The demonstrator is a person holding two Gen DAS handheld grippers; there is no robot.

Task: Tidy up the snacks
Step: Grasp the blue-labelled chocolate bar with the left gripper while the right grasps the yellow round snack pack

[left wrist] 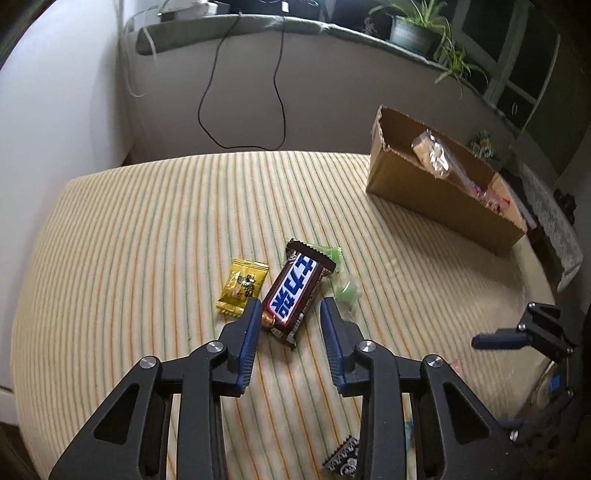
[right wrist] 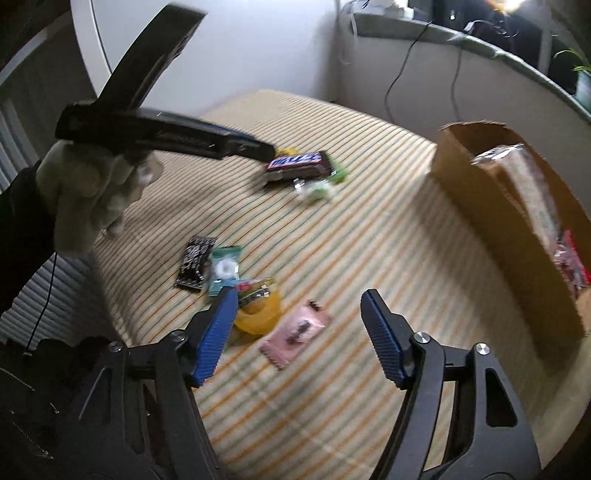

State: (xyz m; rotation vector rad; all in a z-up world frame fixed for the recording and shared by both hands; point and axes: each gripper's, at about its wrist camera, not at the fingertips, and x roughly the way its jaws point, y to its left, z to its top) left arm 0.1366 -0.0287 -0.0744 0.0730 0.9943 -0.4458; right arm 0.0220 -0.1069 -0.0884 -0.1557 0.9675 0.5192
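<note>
A brown Snickers bar [left wrist: 294, 292] lies on the striped cloth, with a yellow candy packet [left wrist: 242, 287] to its left and green wrapped sweets [left wrist: 345, 291] to its right. My left gripper [left wrist: 291, 308] is open, its fingertips either side of the bar's near end. The bar also shows in the right wrist view [right wrist: 299, 165]. My right gripper [right wrist: 299, 302] is open and empty above a pink packet [right wrist: 295, 334], a yellow sweet [right wrist: 258, 314], a black packet [right wrist: 195, 262] and a teal packet [right wrist: 223, 267]. The cardboard box [left wrist: 439, 192] holds several snacks.
The box stands at the table's far right edge, also in the right wrist view [right wrist: 509, 229]. Black cables [left wrist: 207, 96] hang down the wall behind. Potted plants [left wrist: 417, 29] sit on the sill. A black packet [left wrist: 341, 459] lies near my left gripper's base.
</note>
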